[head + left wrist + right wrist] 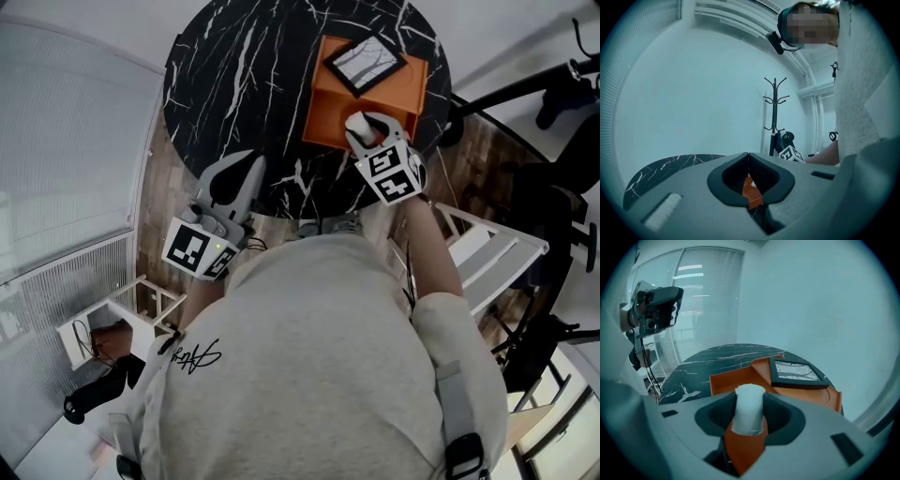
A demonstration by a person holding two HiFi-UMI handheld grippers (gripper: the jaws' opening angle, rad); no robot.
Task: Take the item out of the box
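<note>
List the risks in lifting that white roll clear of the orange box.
1. The right gripper is shut on the white roll low down; it looks soft, so it may squash or slip.
2. The black frame lies on the far part of the orange box; a bump there could slide it off.
3. The left gripper is shut and away from the box, so nothing steadies it near the table edge.

The left tool [246, 169] is held close in front of the torso, jaws pressed together with nothing between them. The right arm [427, 246] reaches forward (forearm bare), its right tool [364, 127] clamped on an upright white roll [749, 409].
</note>
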